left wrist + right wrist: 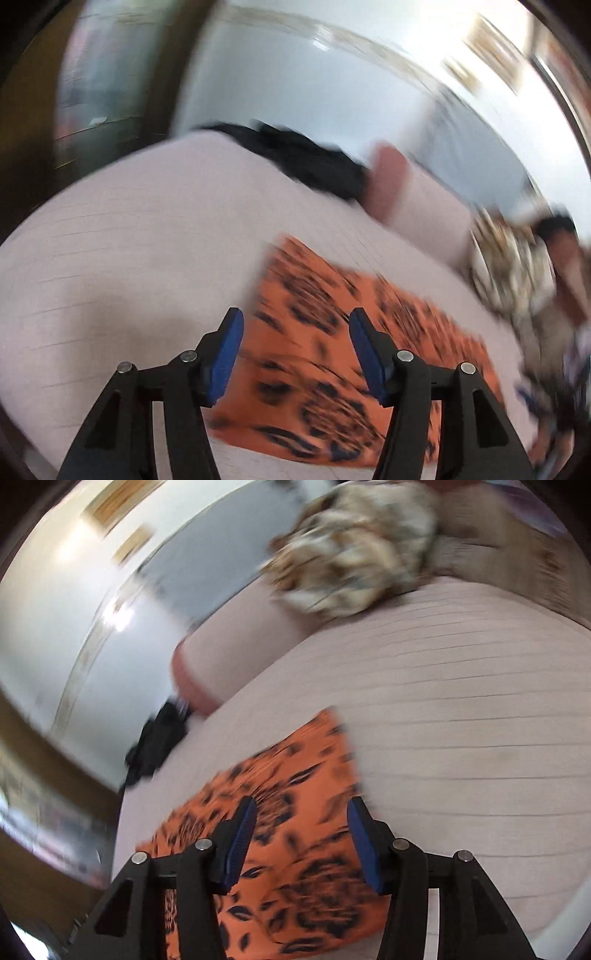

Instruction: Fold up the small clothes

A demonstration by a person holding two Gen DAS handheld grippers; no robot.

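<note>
An orange garment with a dark leaf print [325,354] lies flat as a long folded strip on the pale pink bed cover [129,258]. My left gripper [295,328] is open and empty, above the strip's left end. In the right wrist view the same orange garment [295,842] lies under my right gripper [301,819], which is open and empty above the strip's right end. Both views are motion-blurred.
A black garment [306,162] lies at the far edge of the bed, next to a pink pillow [388,184]. A crumpled beige-and-white patterned cloth [358,546] lies at the bed's right side. A white wall and dark wooden furniture stand behind.
</note>
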